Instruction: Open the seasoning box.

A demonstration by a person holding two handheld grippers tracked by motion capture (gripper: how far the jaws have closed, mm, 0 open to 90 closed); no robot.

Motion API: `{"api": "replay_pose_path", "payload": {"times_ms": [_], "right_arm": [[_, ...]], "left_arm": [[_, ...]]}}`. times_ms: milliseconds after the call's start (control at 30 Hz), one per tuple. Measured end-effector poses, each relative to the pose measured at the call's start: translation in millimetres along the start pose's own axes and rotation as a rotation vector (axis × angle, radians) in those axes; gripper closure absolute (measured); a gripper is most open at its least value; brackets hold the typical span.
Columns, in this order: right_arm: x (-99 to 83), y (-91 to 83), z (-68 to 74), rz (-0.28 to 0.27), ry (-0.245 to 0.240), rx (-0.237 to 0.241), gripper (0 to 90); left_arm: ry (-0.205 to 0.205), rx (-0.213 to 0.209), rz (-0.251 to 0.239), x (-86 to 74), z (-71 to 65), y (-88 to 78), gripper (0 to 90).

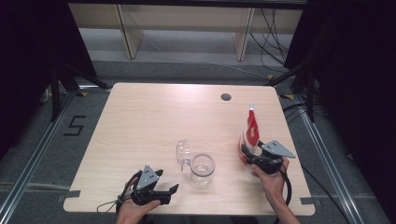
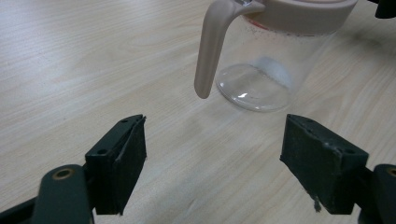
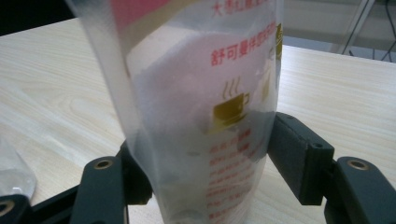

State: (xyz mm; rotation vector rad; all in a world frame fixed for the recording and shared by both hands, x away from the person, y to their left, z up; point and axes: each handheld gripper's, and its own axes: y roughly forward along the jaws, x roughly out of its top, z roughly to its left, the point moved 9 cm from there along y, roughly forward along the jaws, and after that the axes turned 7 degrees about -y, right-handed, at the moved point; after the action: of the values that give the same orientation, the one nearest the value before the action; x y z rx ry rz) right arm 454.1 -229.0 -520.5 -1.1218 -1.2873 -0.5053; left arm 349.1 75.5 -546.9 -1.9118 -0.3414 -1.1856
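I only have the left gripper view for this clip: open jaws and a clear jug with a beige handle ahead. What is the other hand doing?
Observer: The right hand-held gripper has a red-printed plastic bag between its jaws, with both pads against its sides.
Operator: Is the bag lying down?
Observer: No. In the high view it stands upright on the table, to the right of the jug and apart from it.
Operator: What is in it?
Observer: The right gripper view shows something white and powdery-looking through the clear plastic.
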Motion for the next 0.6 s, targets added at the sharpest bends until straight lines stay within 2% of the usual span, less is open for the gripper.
{"api": "replay_pose_path", "payload": {"times_ms": [33, 67, 100, 167, 333, 367, 433, 500, 533, 600], "right_arm": [[-0.1, -0.2, -1.0, 0.001, -0.012, 0.021, 39.4], [-0.8, -1.1, 0.7, 0.012, 0.007, 0.029, 39.7], [0.2, -0.2, -2.0, -0.007, -0.019, 0.021, 40.0], [-0.9, -1.5, -0.8, 0.007, 0.0, 0.044, 40.3], [-0.1, -1.0, -6.1, -0.02, -0.045, 0.08, 41.3], [-1.5, -2.6, -3.8, -0.004, -0.012, 0.096, 41.4], [-0.6, -1.0, -5.1, -0.024, -0.026, 0.114, 41.5], [-0.7, -1.1, -6.5, -0.02, -0.029, 0.13, 41.8], [-2.0, -1.9, -7.3, -0.002, -0.045, 0.148, 42.1], [-0.8, -0.9, -8.8, -0.021, -0.058, 0.16, 42.6]], "left_arm": [[-0.001, 0.002, 0.001, -0.1, 0.1, -0.2, 21.8], [0.0, 0.004, 0.002, -0.1, 0.1, -0.4, 21.9], [-0.012, 0.002, -0.007, 0.5, -1.0, 0.3, 22.0], [-0.02, -0.004, -0.008, 0.2, -1.9, 0.7, 22.2], [-0.01, 0.004, -0.002, -0.1, -0.6, -0.1, 22.3], [0.002, 0.001, 0.001, -0.2, 0.3, -0.3, 22.3], [-0.002, -0.001, 0.001, -0.4, 0.0, 0.2, 22.3], [-0.013, -0.003, 0.002, -0.8, -1.0, 0.6, 22.3], [-0.014, -0.004, 0.001, -0.7, -1.2, 0.7, 22.3], [-0.013, -0.003, 0.001, -0.7, -1.1, 0.7, 22.3]]}}
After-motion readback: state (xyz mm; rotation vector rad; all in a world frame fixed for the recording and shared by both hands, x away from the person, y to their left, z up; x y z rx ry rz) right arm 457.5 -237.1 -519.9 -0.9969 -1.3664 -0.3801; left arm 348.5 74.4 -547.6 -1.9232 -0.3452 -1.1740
